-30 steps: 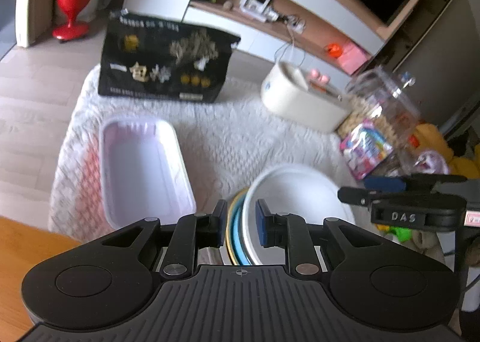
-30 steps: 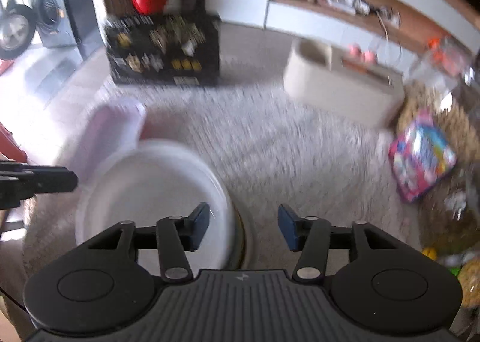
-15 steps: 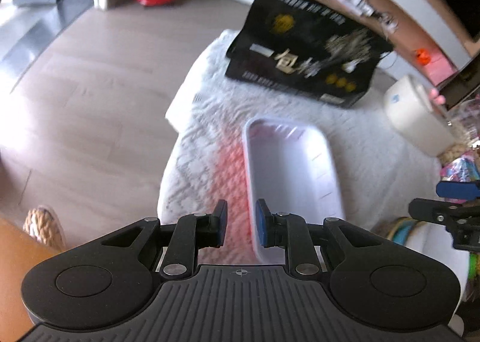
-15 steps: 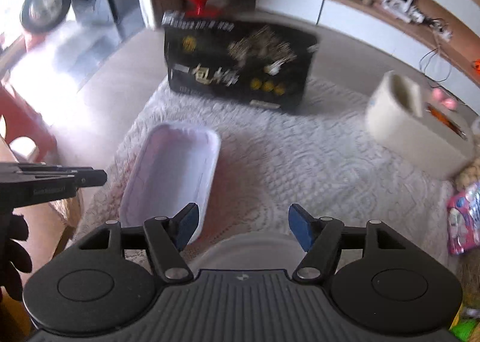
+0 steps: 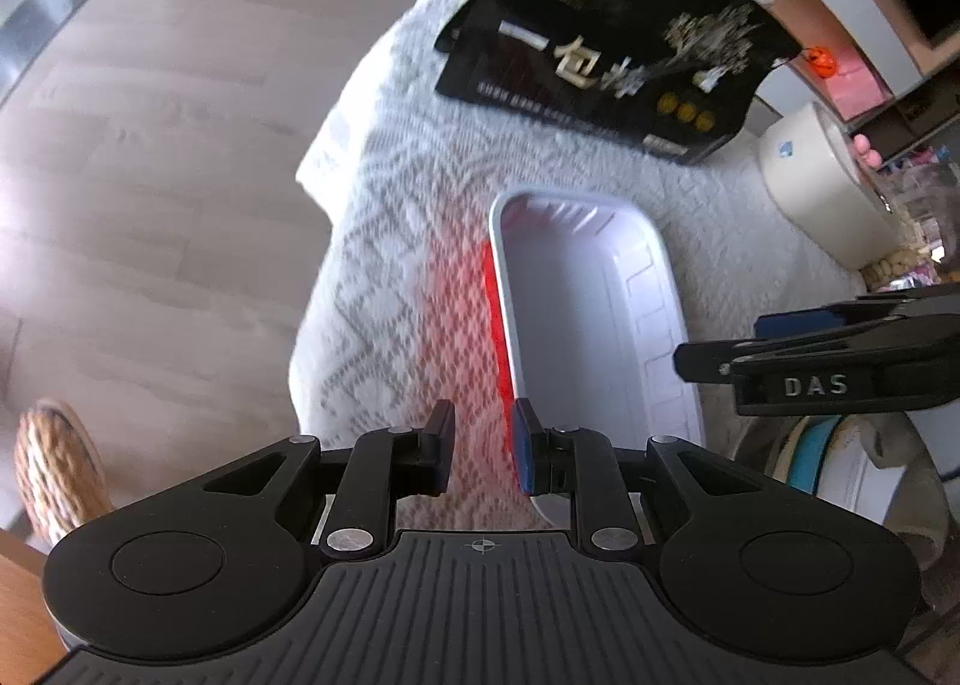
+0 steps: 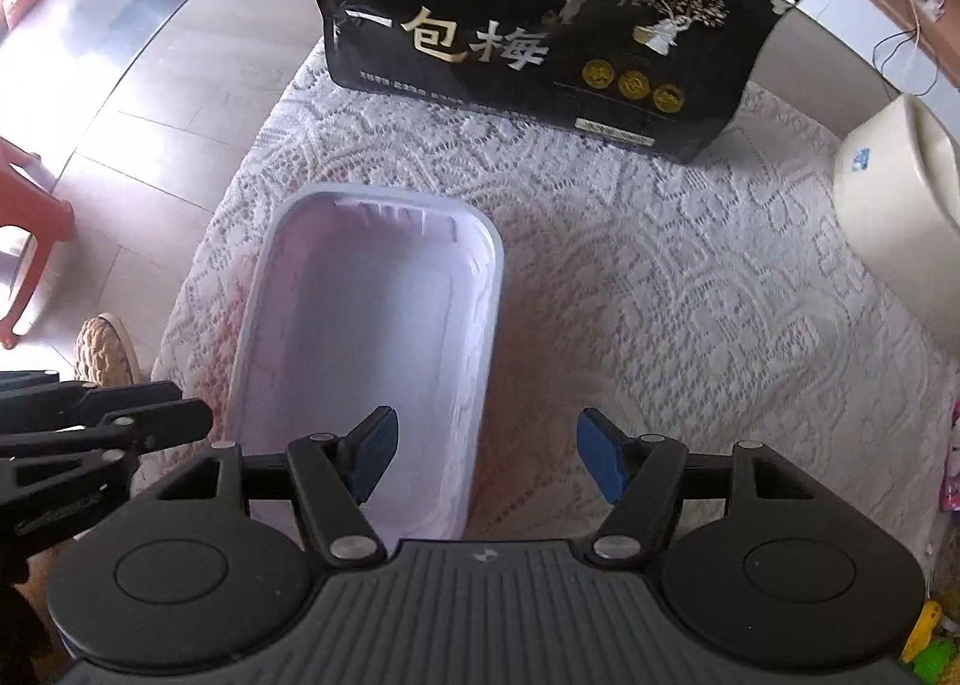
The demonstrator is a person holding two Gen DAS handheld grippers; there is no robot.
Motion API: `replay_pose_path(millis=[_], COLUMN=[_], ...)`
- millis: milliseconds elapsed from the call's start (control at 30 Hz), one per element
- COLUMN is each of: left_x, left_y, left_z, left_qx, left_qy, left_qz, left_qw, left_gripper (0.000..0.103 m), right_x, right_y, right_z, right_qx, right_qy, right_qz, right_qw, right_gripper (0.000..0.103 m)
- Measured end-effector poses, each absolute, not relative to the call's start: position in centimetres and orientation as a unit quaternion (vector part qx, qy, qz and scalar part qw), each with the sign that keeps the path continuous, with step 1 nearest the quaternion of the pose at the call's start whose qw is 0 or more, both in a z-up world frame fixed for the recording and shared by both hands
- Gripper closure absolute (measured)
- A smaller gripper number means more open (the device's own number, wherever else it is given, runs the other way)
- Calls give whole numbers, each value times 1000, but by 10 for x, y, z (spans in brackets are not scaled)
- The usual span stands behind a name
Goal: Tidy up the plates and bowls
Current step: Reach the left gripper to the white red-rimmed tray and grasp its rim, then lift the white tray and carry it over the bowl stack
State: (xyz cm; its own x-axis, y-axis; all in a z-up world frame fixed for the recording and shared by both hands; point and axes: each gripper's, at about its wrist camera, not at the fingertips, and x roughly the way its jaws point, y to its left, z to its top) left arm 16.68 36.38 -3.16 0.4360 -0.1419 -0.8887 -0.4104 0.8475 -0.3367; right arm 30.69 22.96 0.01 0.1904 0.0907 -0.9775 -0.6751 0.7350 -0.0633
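Observation:
A pale lilac rectangular bin (image 5: 591, 325) lies empty on the white lace cloth (image 5: 408, 193); it also shows in the right wrist view (image 6: 366, 361). My left gripper (image 5: 483, 448) hovers over the bin's near left rim, its jaws a narrow gap apart and empty. My right gripper (image 6: 486, 454) is open and empty above the bin's near right edge; it shows from the side in the left wrist view (image 5: 840, 349). A stack of plates with yellow and blue rims (image 5: 810, 454) peeks out below it at the right.
A black printed bag (image 6: 558, 18) stands at the cloth's far edge. A cream container (image 6: 900, 217) sits at the right. Snack packets (image 6: 951, 475) lie at the right edge. A red stool (image 6: 30, 241) and a woven item (image 6: 105, 352) are on the floor at left.
Both grippers have swung left, away from the white bowl and plate stack, and now hover over the lilac bin. The bowl has left both views.

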Motion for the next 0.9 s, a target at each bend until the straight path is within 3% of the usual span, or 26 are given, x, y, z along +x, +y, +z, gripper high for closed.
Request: replay_pose_path(millis=[200, 433, 767, 900], left_x=[179, 195, 197, 207], left_y=[355, 348, 343, 345], left_z=[-35, -43, -43, -56], left_qx=[-230, -237, -236, -247], left_qy=[531, 535, 533, 547], left_qz=[109, 94, 86, 90], left_qw=[808, 805, 808, 795], left_gripper=[81, 80, 80, 80], right_x=[310, 319, 320, 319], right_y=[235, 239, 241, 243], right_z=[-11, -33, -41, -44], right_qx=[-250, -244, -255, -257], right_qy=[592, 611, 617, 620], right_qz=[273, 260, 261, 262], right_qw=[716, 707, 698, 694], right_gripper=[37, 53, 58, 68])
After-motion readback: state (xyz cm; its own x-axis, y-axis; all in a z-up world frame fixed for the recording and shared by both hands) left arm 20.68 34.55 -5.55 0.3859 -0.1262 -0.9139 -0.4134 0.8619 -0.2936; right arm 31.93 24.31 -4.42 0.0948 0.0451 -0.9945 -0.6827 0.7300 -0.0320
